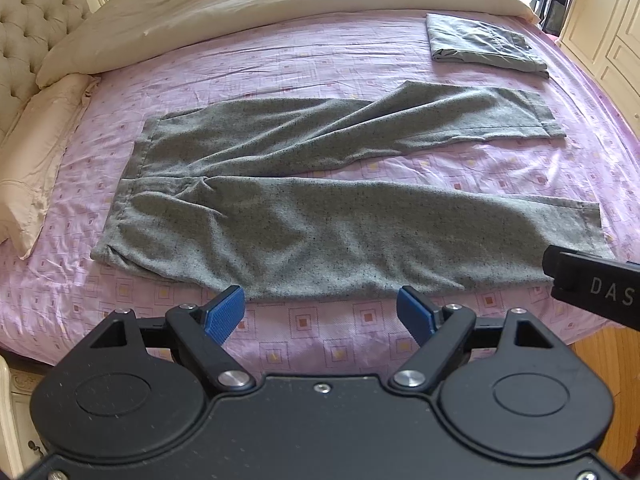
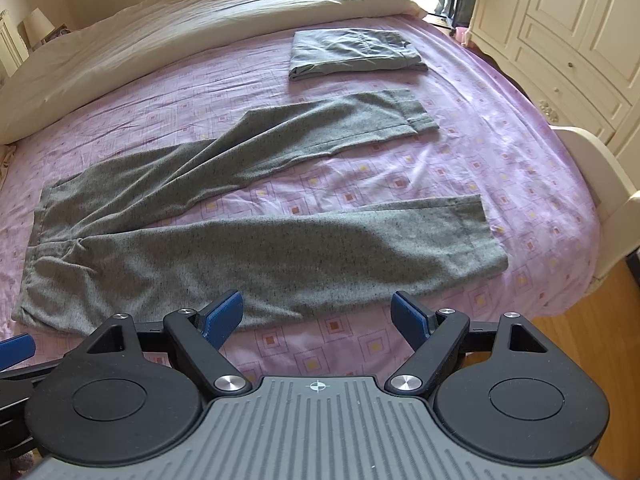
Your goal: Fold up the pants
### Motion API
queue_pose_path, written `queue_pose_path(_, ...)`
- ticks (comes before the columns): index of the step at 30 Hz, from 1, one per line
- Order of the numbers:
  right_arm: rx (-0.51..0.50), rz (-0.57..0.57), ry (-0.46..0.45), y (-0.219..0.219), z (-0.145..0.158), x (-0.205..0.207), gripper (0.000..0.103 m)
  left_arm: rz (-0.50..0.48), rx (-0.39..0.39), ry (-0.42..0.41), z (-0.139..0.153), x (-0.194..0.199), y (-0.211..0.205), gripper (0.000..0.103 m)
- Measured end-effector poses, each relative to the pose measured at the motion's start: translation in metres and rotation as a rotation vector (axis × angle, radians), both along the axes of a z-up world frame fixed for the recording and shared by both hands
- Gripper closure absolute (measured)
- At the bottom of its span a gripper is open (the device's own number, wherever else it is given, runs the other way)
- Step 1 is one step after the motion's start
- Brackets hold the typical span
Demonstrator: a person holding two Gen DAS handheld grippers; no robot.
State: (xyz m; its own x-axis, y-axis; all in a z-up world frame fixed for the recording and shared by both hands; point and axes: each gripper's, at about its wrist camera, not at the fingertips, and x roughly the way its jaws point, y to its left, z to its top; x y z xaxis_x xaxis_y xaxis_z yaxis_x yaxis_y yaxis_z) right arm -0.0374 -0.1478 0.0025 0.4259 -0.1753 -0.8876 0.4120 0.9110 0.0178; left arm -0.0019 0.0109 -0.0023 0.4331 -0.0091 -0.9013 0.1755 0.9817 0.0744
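Just beyond both tongs, pants (image 1: 280, 216)

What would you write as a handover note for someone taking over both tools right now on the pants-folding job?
Left tool: open, empty, held above the near edge of the bed.
Right tool: open, empty, held beside it on the same near edge.
Grey speckled pants: spread flat on the pink sheet, waistband to the left, legs apart and running right; the far leg is twisted and creased.
Folded grey garment: set aside at the far right of the bed, apparently finished.
Done: pants laid out.
Left: all folds. Probably smooth the far leg first, bring one leg over the other, then fold along the length.
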Motion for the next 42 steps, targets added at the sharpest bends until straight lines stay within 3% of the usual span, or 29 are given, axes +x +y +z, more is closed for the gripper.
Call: queue_pose_path(42,0.006,0.005,0.005,0.0005,-0.0004,-0.0036,0.022,-0.007,-0.006,-0.001,0.0004,-0.0058,-0.0052,0.019)
